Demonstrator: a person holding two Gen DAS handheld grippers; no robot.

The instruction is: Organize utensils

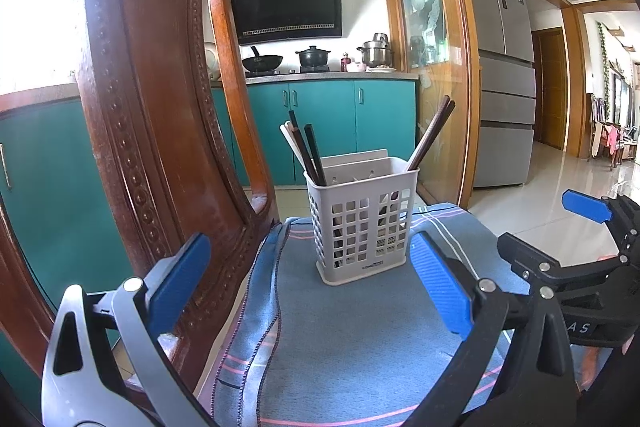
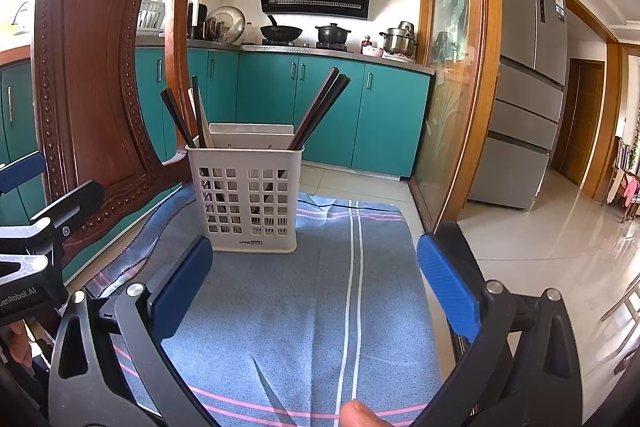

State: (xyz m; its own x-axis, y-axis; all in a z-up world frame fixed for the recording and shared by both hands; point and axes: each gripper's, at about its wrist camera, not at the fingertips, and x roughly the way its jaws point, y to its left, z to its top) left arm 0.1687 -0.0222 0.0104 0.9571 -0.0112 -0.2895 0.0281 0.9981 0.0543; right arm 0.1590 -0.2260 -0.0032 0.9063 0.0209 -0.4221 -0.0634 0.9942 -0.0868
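Blue-padded and spread wide, the left gripper and the right gripper both hold nothing, side by side at the near end of the blue striped cloth that covers the seat. A fingertip shows at the bottom of the right view. Straight ahead of both, standing upright on the cloth, is the white perforated plastic utensil basket; it sits a little left of centre for the right gripper and about centred for the left, so neither is plainly nearer. Dark chopsticks lean out to the basket's left, and a reddish-brown pair leans right, long axes steep. No loose utensil lies on the cloth. Close on the left rises the carved wooden chair back; the cloth's right edge drops to tiled floor, leaving open room there.
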